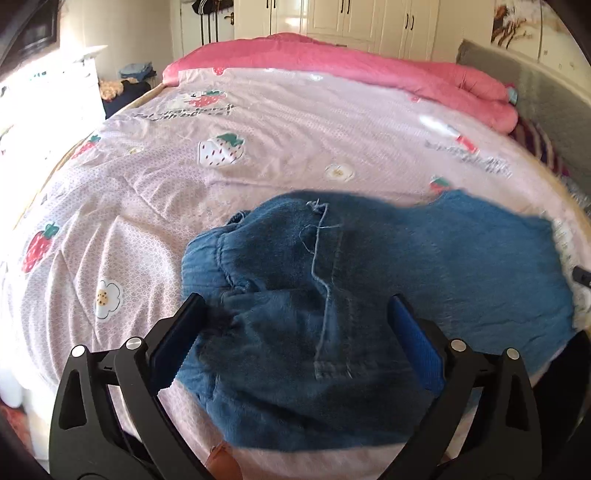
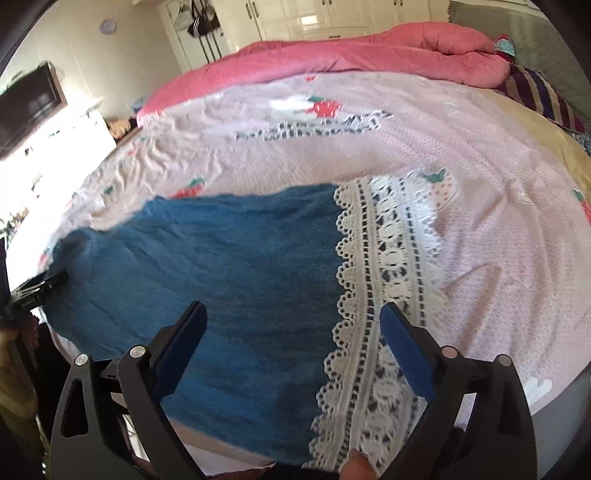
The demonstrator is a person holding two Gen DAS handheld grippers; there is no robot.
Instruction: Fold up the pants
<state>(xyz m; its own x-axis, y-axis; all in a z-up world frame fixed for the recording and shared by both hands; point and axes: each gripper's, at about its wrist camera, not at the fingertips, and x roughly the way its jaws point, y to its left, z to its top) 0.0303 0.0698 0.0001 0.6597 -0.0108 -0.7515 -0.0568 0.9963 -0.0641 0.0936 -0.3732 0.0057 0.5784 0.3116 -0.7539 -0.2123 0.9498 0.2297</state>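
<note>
Blue denim pants [image 1: 369,288] lie flat across the near edge of the bed. The elastic waistband [image 1: 207,254] is at the left end. The leg end has a wide white lace trim [image 2: 373,295]. My left gripper [image 1: 295,306] is open and hovers over the waist part, empty. My right gripper [image 2: 293,314] is open over the leg where the denim [image 2: 221,266] meets the lace, empty. The left gripper's tip shows at the left edge of the right wrist view [image 2: 40,284].
The bed has a pale pink strawberry-print sheet [image 1: 258,147]. A pink quilt [image 1: 332,62] is bunched along the far side, with a striped pillow [image 2: 543,96] at the right. White wardrobes [image 1: 369,18] stand behind. A white dresser [image 1: 55,92] stands left.
</note>
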